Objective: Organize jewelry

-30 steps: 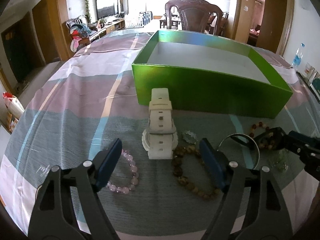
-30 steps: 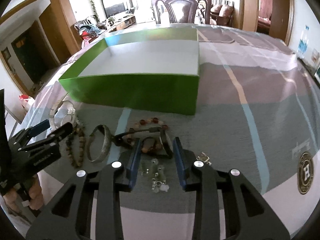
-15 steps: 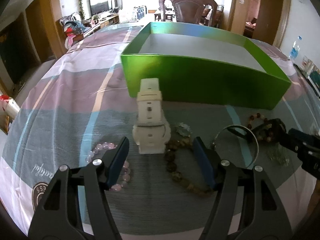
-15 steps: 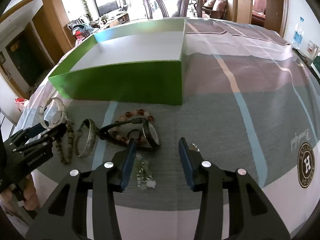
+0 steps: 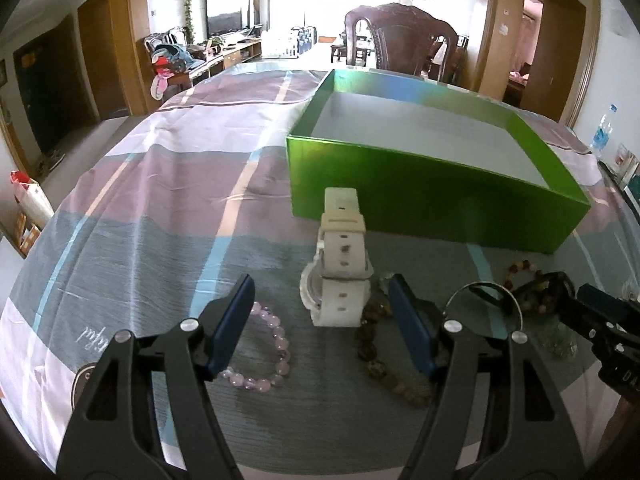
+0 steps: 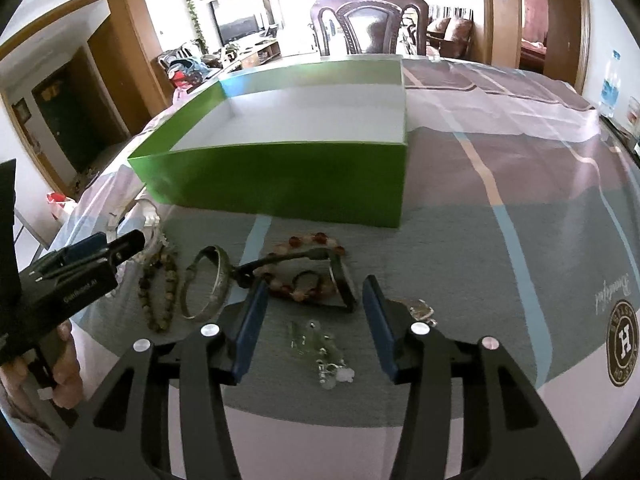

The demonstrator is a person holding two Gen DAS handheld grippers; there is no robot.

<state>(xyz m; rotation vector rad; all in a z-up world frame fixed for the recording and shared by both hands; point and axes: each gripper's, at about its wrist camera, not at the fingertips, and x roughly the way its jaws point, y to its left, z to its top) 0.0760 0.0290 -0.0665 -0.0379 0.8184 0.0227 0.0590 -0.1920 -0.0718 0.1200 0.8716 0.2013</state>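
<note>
An open green box [image 5: 420, 196] with a white inside stands on the striped tablecloth. In front of it a white watch [image 5: 340, 272] lies between the tips of my left gripper [image 5: 320, 286], which is open with its pads clear of it. A pink bead bracelet [image 5: 268, 348] lies under the left finger, a brown bead bracelet [image 5: 384, 364] by the right one. My right gripper [image 6: 315, 286] has its jaws opening, nothing pressed between them. Just past its tips lie a black band [image 6: 340, 280] and a red bead bracelet [image 6: 308, 240]. Clear earrings [image 6: 320, 344] lie beneath it.
A silver bangle [image 6: 208, 284] lies left of the black band, and a small silver piece [image 6: 420, 308] sits by the right finger. A hand [image 6: 64, 364] holds the left gripper [image 6: 120, 244] at the left edge. A dark wooden chair [image 5: 400, 40] stands behind the table.
The right jaws have widened and drawn back, so the black band now lies past the tips. The left jaws narrowed a little around the white watch.
</note>
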